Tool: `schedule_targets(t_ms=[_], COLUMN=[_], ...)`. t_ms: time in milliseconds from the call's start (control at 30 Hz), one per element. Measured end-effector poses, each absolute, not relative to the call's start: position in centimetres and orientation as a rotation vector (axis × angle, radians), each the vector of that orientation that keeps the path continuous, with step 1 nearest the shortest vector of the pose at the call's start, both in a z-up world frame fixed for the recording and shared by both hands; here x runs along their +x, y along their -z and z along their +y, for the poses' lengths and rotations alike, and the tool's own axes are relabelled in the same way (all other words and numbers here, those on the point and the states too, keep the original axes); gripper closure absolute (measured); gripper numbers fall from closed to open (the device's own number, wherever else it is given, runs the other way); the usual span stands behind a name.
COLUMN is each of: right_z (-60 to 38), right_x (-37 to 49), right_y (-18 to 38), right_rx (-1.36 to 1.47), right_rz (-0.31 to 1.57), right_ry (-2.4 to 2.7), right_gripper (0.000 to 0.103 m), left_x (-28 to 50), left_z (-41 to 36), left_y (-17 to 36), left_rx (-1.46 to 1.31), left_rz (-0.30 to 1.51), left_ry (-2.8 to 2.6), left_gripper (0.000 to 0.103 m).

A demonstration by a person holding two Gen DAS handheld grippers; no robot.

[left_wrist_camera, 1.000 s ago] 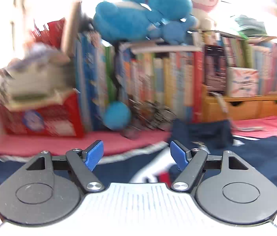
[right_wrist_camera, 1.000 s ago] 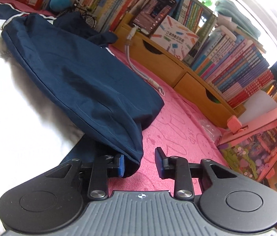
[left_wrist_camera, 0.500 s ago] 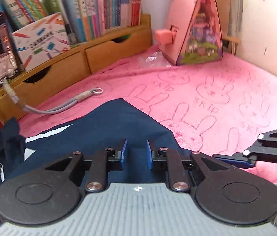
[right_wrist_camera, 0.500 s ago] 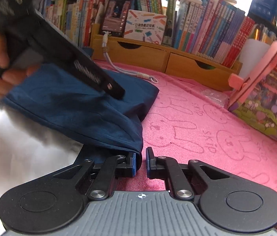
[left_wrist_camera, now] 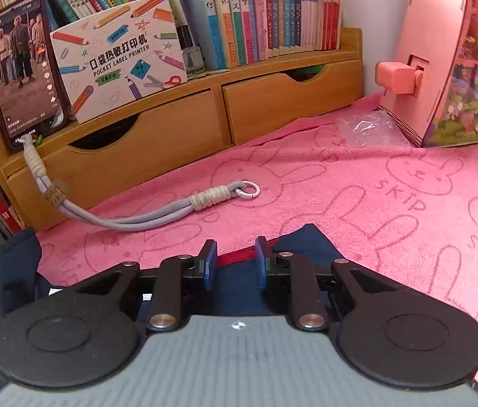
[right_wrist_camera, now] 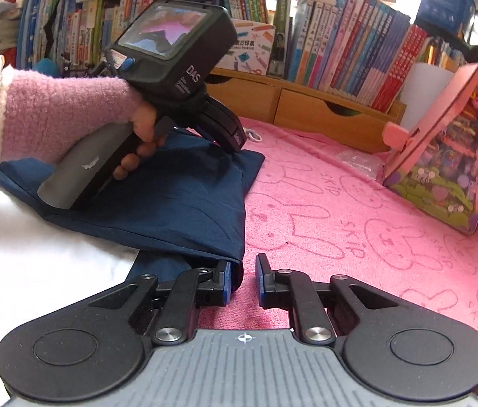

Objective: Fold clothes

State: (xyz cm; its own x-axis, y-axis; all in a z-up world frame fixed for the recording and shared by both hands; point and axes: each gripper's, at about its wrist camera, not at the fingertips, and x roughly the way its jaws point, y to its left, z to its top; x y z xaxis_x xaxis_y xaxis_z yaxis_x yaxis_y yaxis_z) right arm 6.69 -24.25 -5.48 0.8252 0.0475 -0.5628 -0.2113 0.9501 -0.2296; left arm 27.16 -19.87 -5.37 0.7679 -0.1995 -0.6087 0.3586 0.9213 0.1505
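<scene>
One navy garment (right_wrist_camera: 178, 203) is seen folded on the pink towel (right_wrist_camera: 357, 230) — two tongs, left (left_wrist_camera: 235, 261) and right (right_wrist_camera: 243, 279), are held slightly parted, having just been opening, at its corners.

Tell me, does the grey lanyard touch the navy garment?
Apart. The left wrist view shows the grey lanyard lying on the pink towel, with bare towel between it and the navy garment.

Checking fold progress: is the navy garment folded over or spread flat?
Folded over. In the right wrist view the navy garment lies doubled, its upper layer's edge overlapping a lower layer near the right gripper.
</scene>
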Motion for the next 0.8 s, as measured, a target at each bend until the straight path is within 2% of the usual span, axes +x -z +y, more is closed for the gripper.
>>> schedule_targets(t_ms=[200, 233, 267, 300, 467, 567, 800], right_z=[-21.3, -21.1, -21.0, -21.2, -22.1, -21.5, -21.4], right_x=[9.2, 9.6, 10.0, 9.9, 6.9, 6.3, 6.2], right_y=[5.6, 5.7, 5.8, 5.9, 6.2, 6.6, 6.5], right_rx=[-0.415, -0.433, -0.450, -0.446, -0.423, -0.470, -0.482], right_rz=[0.559, 0.559, 0.558, 0.562, 0.566, 0.569, 0.571], right_ry=[-0.149, -0.119, -0.089, -0.076, -0.046, -0.028, -0.030], right_gripper=[0.073, 0.074, 0.088, 0.090, 0.090, 0.091, 0.092], left_x=[27.2, 27.3, 27.3, 27.3, 27.2, 27.2, 22.6], left_z=[-19.2, -19.2, -19.3, -19.3, -19.6, -19.6, -17.5], left_y=[5.3, 5.3, 5.3, 5.4, 5.5, 5.3, 1.0], left_rx=[0.211, 0.206, 0.204, 0.206, 0.222, 0.242, 0.183], left_rz=[0.630, 0.631, 0.631, 0.630, 0.624, 0.627, 0.582], left_ry=[0.323, 0.325, 0.326, 0.326, 0.316, 0.293, 0.502], left_gripper=[0.080, 0.080, 0.080, 0.079, 0.078, 0.066, 0.067])
